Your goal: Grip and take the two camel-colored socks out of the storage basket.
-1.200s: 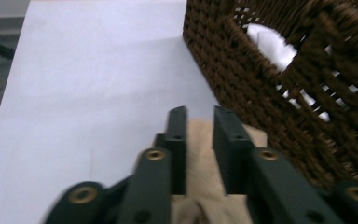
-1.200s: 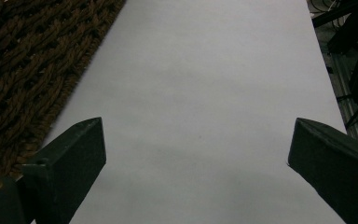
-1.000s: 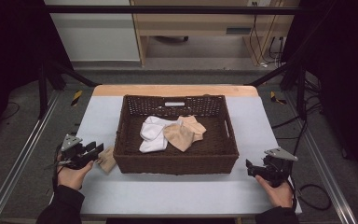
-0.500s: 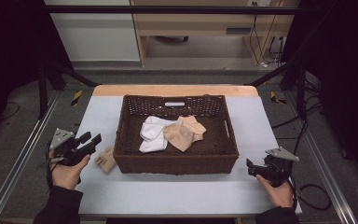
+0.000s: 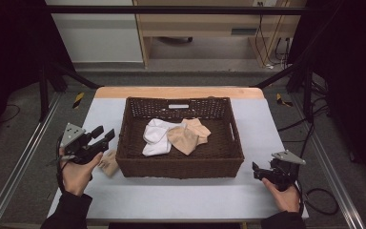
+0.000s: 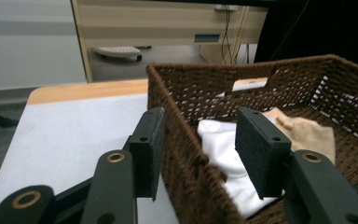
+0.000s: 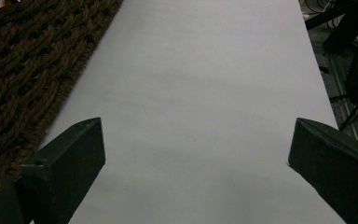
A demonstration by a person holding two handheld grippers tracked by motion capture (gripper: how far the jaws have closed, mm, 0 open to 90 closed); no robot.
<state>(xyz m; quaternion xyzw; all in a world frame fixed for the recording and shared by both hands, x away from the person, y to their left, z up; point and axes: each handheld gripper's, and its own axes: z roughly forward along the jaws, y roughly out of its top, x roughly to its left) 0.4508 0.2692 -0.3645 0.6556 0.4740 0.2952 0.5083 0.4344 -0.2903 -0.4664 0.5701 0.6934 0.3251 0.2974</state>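
Note:
A brown wicker basket (image 5: 178, 168) stands mid-table and holds a white sock (image 5: 153, 139) and a tan sock (image 5: 187, 137). Another tan sock (image 5: 108, 163) lies on the table by the basket's front left corner. My left gripper (image 5: 104, 134) hovers above that sock, open; its jaws have just been opening and nothing is between them. In the left gripper view my left gripper (image 6: 198, 122) frames the basket's corner wall (image 6: 186, 95) and the white sock (image 6: 223, 149) beyond. My right gripper (image 5: 256, 170) rests open near the basket's front right corner; in its own view my right gripper (image 7: 196, 140) spans bare table.
The grey table top (image 5: 171, 198) has free room in front of the basket and at both sides. Metal rails run along the table's left and right edges. In the right gripper view the basket's woven side (image 7: 23, 70) is at the left.
The left gripper has risen from beside the loose tan sock and moved left, its jaws wider. That sock stays on the table. The right gripper has not moved.

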